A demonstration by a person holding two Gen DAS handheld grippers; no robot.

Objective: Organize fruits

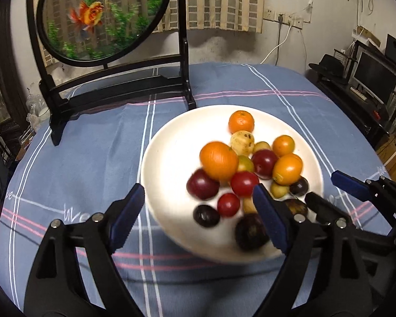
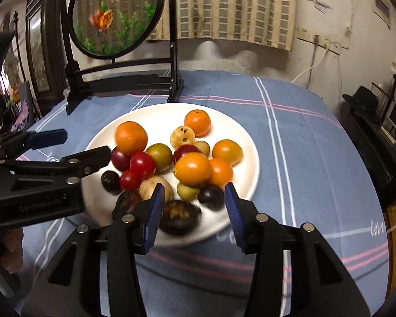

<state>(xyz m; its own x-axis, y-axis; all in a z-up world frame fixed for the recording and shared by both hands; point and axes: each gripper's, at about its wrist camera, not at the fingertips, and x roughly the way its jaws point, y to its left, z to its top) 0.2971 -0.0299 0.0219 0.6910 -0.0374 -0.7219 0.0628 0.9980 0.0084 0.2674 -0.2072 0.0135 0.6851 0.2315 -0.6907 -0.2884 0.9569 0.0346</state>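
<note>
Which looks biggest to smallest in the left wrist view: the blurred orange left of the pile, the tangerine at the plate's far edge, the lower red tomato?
1. Blurred orange
2. Tangerine
3. Lower red tomato

The tangerine sits farther from the camera, so its gap to the orange is unsure.

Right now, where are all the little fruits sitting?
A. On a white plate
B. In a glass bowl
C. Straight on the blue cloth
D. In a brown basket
A. The oranges, red tomatoes and dark plums are all piled on the white plate, which rests on the blue striped tablecloth; no fruit lies on the cloth itself.
</note>
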